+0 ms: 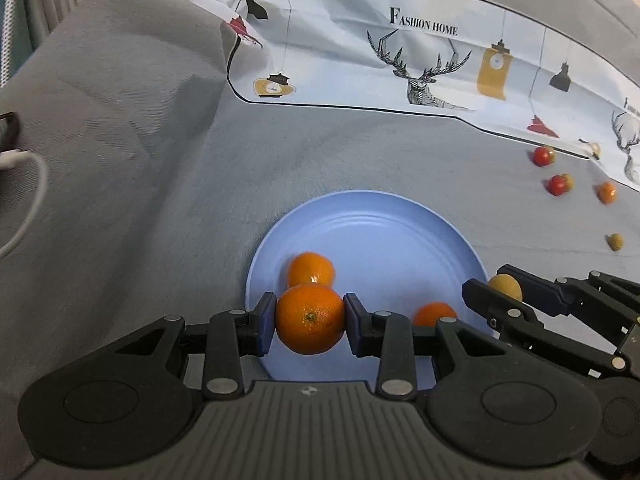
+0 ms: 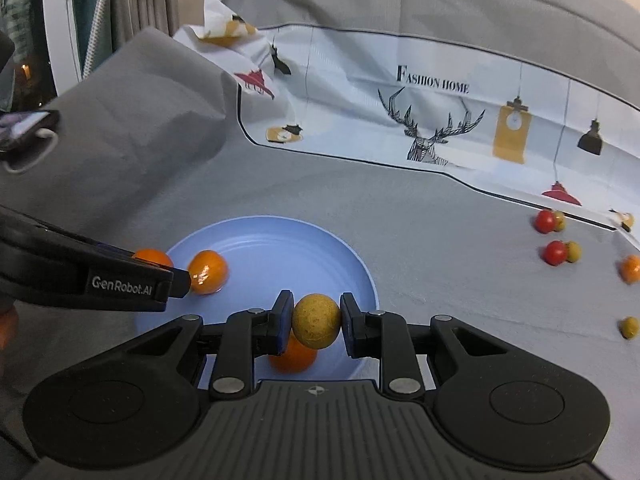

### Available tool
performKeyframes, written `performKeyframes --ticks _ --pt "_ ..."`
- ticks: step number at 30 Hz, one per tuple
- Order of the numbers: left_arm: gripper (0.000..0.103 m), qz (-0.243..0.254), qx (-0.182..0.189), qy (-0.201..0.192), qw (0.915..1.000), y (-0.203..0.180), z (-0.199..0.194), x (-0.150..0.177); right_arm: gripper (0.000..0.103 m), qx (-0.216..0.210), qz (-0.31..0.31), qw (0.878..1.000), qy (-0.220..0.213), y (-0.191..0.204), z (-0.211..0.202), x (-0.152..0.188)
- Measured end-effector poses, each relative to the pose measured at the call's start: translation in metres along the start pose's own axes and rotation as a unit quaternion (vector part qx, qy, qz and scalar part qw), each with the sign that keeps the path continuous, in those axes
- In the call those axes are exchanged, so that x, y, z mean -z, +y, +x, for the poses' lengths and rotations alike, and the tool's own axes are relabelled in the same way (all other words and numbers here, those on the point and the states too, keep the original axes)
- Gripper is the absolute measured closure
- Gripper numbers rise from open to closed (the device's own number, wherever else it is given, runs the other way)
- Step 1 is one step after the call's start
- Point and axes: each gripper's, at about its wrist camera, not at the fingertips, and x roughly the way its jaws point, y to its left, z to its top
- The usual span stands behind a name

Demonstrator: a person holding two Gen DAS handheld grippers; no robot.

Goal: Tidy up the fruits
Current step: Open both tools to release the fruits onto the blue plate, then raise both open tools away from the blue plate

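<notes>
Now my left tongs [image 1: 310,318] grip an orange [image 1: 310,319] above the blue plate's [image 1: 384,236] near-left rim; my right tongs [image 2: 316,322] clamp a yellow fruit [image 2: 316,321] over its near-right edge.

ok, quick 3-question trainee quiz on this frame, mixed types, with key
1. True or false: the left gripper is shut on an orange.
2. What does the right gripper hold? A) tomato B) yellow fruit C) nothing
3. How many oranges lie loose on the blue plate?

Key: 1 true. 2 B, the yellow fruit. 3 two: the far orange and the near orange.
</notes>
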Motion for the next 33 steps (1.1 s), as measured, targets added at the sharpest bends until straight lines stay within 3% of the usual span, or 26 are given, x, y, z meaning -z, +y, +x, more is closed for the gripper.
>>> performKeyframes --ticks 1,3,4,5,7,11,16,20,25,28,33 --pt "0.062 0.0 0.002 -0.001 1.0 0.001 0.003 -0.002 0.077 -0.001 0.001 1.0 0.001 -0.002 0.004 -0.001" --pt "0.041 -0.005 0.006 -0.01 0.9999 0.005 0.003 -0.006 0.075 -0.014 0.01 1.0 0.003 -0.006 0.012 -0.004" --pt "0.027 -0.008 0.001 -0.021 0.9998 0.007 0.0 -0.008 0.066 -0.02 0.017 1.0 0.002 -0.008 0.014 -0.006" --pt "0.012 -0.013 -0.01 -0.037 0.9992 0.01 -0.005 -0.009 0.063 -0.025 0.023 0.999 0.001 -0.01 0.014 -0.008" --pt "0.001 -0.018 -0.006 -0.055 0.9983 0.014 -0.016 -0.009 0.043 -0.022 0.038 0.999 -0.007 -0.015 0.009 -0.012" --pt "0.0 -0.019 -0.001 -0.059 0.998 0.016 -0.046 0.001 0.03 -0.011 0.056 0.998 -0.016 -0.021 -0.019 -0.012" --pt "0.0 -0.005 0.006 -0.038 0.9992 0.01 -0.093 0.041 0.018 -0.006 0.052 0.999 -0.008 -0.006 -0.076 0.007" --pt "0.0 0.005 0.004 -0.027 0.9996 0.007 -0.133 0.08 0.015 0.006 0.044 0.999 0.002 0.009 -0.126 0.029" --pt "0.0 0.008 -0.025 -0.034 0.9991 0.004 -0.174 0.121 0.007 0.011 0.029 0.999 -0.012 0.033 -0.178 0.054" --pt "0.0 0.002 -0.029 -0.028 0.9992 0.005 -0.186 0.129 0.006 0.014 0.014 0.999 -0.026 0.047 -0.2 0.065" --pt "0.0 0.001 -0.034 -0.073 0.9968 0.003 -0.218 0.133 0.005 0.029 0.0 0.998 -0.058 0.055 -0.23 0.07"
